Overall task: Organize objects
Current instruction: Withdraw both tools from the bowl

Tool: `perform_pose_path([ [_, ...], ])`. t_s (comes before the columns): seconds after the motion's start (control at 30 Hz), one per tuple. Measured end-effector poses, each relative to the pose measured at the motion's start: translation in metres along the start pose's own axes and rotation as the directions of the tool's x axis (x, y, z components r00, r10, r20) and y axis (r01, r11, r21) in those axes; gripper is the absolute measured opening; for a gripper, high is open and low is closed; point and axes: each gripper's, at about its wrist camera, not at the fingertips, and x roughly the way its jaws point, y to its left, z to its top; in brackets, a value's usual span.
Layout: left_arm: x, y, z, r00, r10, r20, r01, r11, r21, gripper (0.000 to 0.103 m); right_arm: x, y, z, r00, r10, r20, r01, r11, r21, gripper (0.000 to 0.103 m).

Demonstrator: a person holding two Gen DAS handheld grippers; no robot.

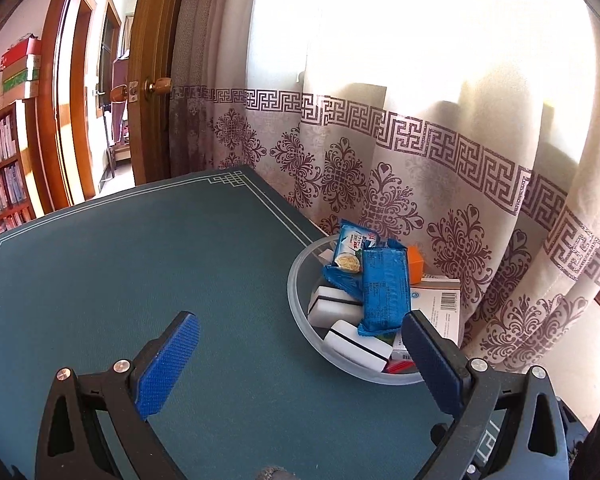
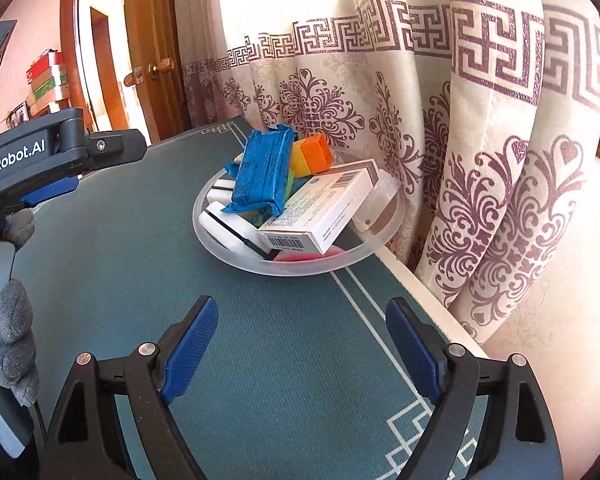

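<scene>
Teal mat (image 2: 260, 360) under patterned curtain (image 2: 480, 140), wooden door (image 1: 152, 60) ajar.

- Table mat (image 1: 140, 272): matt teal woven cloth.
- Bowl (image 2: 228, 252): frosted translucent plastic.
- Snack packet (image 2: 262, 176): crinkled glossy blue foil.
- Carton (image 2: 324, 212): smooth white card.
- Curtain (image 2: 480, 140): soft printed fabric.
- Door (image 1: 152, 60): varnished wood.

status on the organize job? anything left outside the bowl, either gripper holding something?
Done: the blue snack packets, white barcode box, orange block and white erasers sit piled in the clear bowl. In hand: nothing; left gripper and right gripper are open and empty. Left: no loose items visible on the green mat.
</scene>
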Motion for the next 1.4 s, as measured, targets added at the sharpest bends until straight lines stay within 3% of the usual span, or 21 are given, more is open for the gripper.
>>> perform_pose_path([
  [0.53,-0.019,-0.019,-0.001,0.999,-0.033,0.036,0.030,0.996,0.080,0.103,-0.028,0.003,0.024,0.997,-0.060,0.056,0.064,0.996,-0.059,0.092],
  [1.13,-0.016,-0.019,0.000,0.998,-0.059,0.013,0.057,0.995,0.084,0.103,-0.013,0.008,0.033,0.997,-0.073,0.035,0.074,0.996,-0.041,0.093],
  [1.4,-0.013,-0.020,-0.002,0.999,-0.037,0.006,0.036,0.995,0.090,0.103,-0.007,0.005,0.031,0.997,-0.082,0.017,0.082,0.996,-0.038,0.093],
])
